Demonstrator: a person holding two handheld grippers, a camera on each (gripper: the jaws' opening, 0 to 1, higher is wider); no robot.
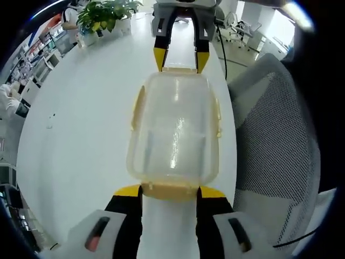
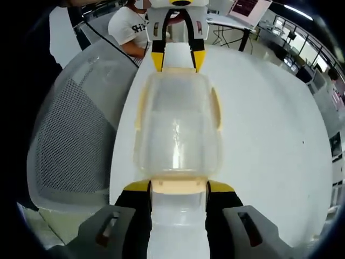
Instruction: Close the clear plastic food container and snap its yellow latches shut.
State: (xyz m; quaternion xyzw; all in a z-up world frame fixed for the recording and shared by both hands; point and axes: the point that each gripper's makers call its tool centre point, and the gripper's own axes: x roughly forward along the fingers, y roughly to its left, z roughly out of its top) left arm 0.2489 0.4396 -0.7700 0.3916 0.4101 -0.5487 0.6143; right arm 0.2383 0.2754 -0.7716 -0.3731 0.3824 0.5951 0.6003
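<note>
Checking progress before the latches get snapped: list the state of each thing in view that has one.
clear plastic food container: lid on, resting on white table
yellow end latches: between gripper jaws
left gripper: open, straddling one end latch
right gripper: open, straddling the opposite end latch

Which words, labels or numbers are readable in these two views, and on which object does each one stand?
"SH": dark letters on a person's white T-shirt, cut off by the chair; the remainder is unreadable.
Monitor at the back: markings too small to read.
Clear container: no legible text.
</note>
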